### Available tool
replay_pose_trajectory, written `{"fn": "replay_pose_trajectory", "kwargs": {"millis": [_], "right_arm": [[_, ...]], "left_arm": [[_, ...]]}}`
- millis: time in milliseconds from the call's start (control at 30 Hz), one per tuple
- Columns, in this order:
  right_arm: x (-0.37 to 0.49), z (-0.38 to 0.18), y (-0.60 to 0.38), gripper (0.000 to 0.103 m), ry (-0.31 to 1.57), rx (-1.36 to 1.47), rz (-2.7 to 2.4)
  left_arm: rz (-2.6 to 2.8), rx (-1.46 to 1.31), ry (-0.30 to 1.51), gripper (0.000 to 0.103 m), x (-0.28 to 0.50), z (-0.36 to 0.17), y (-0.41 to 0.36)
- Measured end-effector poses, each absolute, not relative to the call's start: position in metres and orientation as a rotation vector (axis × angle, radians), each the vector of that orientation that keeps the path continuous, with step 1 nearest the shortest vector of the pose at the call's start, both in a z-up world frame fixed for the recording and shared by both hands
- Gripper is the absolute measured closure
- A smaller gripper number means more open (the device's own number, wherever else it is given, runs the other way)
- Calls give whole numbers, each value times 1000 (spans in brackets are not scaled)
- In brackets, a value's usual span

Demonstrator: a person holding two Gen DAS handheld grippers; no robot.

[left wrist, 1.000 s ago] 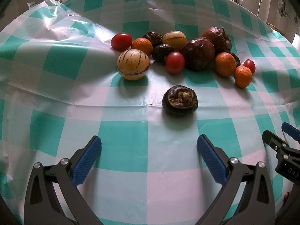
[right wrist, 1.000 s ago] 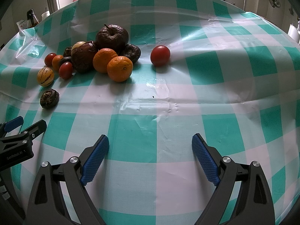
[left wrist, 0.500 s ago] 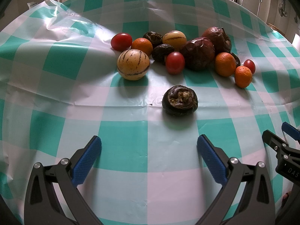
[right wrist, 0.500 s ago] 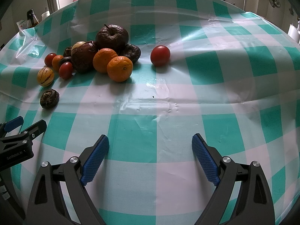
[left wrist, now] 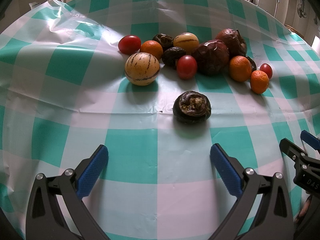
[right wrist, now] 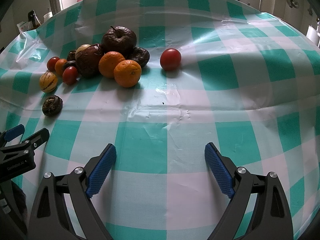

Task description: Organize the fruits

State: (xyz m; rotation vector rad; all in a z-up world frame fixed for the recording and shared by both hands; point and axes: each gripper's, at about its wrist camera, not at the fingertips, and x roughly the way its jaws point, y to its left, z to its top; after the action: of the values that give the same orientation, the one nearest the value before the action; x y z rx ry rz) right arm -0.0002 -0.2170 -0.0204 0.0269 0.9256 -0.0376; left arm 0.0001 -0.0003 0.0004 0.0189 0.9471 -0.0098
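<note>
A heap of fruit lies on the teal-and-white checked tablecloth (left wrist: pixel 130 160). A dark shrivelled fruit (left wrist: pixel 191 107) sits alone in front of the heap, just ahead of my open left gripper (left wrist: pixel 159 165). Behind it are a striped yellow melon (left wrist: pixel 142 68), red tomatoes (left wrist: pixel 186 67), oranges (left wrist: pixel 239 68) and wrinkled dark fruits (left wrist: pixel 212 57). In the right wrist view the heap is at far left, with two oranges (right wrist: pixel 127 73) in front, a shrivelled apple (right wrist: pixel 119 39) on top and a lone tomato (right wrist: pixel 170 59) to its right. My right gripper (right wrist: pixel 160 167) hangs open over bare cloth.
The right gripper's tip (left wrist: pixel 296 156) shows at the left wrist view's right edge; the left gripper's tip (right wrist: pixel 22 140) shows at the right wrist view's left edge. Bottles and a steel cup (right wrist: pixel 56 0) stand beyond the table's far left edge. The cloth is creased at far left.
</note>
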Motion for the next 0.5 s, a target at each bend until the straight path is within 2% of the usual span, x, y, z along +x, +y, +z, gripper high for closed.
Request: {"fn": "replay_pose_trajectory", "kwargs": {"millis": [300,500], "right_arm": [[38,-18,-210,16,928,26,54],[69,-15,-209,17,914,87,143]], "left_arm": [[-73,47,966,1,-2,0,0],[-117,-12,969,2,-1,4,34]]}}
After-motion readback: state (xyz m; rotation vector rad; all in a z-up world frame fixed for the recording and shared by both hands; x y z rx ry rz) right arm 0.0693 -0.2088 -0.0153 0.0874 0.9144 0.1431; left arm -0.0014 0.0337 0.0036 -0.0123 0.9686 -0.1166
